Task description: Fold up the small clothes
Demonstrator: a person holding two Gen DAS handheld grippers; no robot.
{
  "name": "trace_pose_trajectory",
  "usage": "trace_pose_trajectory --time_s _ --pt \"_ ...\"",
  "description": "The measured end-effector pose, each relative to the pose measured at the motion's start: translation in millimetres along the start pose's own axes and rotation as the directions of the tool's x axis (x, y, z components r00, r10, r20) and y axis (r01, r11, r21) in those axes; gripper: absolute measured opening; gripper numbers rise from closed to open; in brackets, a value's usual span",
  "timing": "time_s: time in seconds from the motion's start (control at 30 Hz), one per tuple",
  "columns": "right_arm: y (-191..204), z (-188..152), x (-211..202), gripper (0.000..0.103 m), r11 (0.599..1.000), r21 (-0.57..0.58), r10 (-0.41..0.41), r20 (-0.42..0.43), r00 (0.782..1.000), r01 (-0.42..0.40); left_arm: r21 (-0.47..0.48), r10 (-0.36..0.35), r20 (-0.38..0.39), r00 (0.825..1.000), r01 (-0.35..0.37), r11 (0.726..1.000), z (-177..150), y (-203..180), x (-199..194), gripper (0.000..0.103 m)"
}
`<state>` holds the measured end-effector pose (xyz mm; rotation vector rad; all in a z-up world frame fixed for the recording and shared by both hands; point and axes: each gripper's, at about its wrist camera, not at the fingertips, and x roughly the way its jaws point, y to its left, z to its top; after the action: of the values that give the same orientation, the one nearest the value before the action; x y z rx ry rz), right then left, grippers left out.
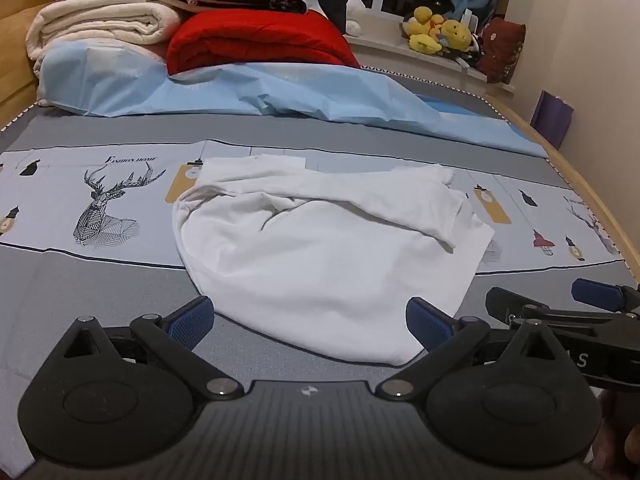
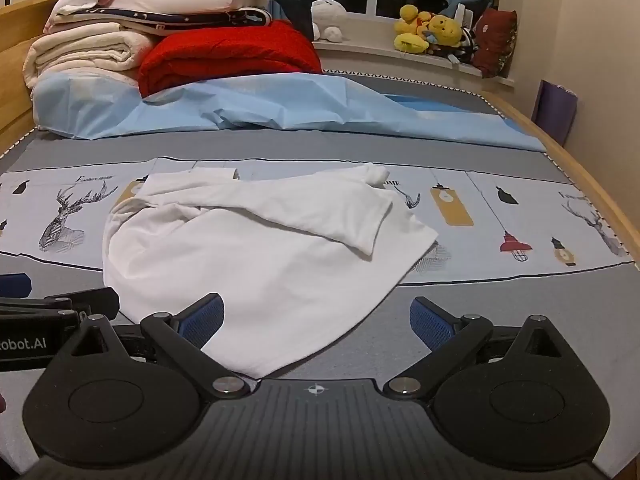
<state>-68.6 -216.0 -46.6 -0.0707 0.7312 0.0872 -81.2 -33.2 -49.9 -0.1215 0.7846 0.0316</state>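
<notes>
A small white garment (image 1: 320,248) lies crumpled on the grey printed bed sheet (image 1: 100,280), with one sleeve folded across its top. My left gripper (image 1: 310,320) hovers wide open over the garment's near hem, blue pads on either side and nothing pressed. In the right wrist view the same garment (image 2: 260,248) sits left of centre. My right gripper (image 2: 318,320) is wide open too, its left pad over the near cloth edge, its right pad over bare sheet. Each gripper shows at the edge of the other's view: the right gripper (image 1: 560,304) and the left gripper (image 2: 48,296).
A light blue sheet (image 1: 280,92) lies rumpled behind the garment. Folded blankets (image 1: 100,24) and a red quilt (image 1: 260,40) are stacked at the headboard. Yellow plush toys (image 1: 436,30) sit on the window ledge. The bed's wooden edge (image 1: 592,196) runs along the right.
</notes>
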Motion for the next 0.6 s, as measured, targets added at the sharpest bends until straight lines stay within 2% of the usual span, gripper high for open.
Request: trace_pose_trajectory --time_s 0.6 --pt "2.6 0.2 2.4 0.099 1.000 -0.001 -0.003 -0.007 1.000 0.003 -0.002 0.001 -0.001 1.000 -0.001 1.000 1.6 0.8 0.6 0.102"
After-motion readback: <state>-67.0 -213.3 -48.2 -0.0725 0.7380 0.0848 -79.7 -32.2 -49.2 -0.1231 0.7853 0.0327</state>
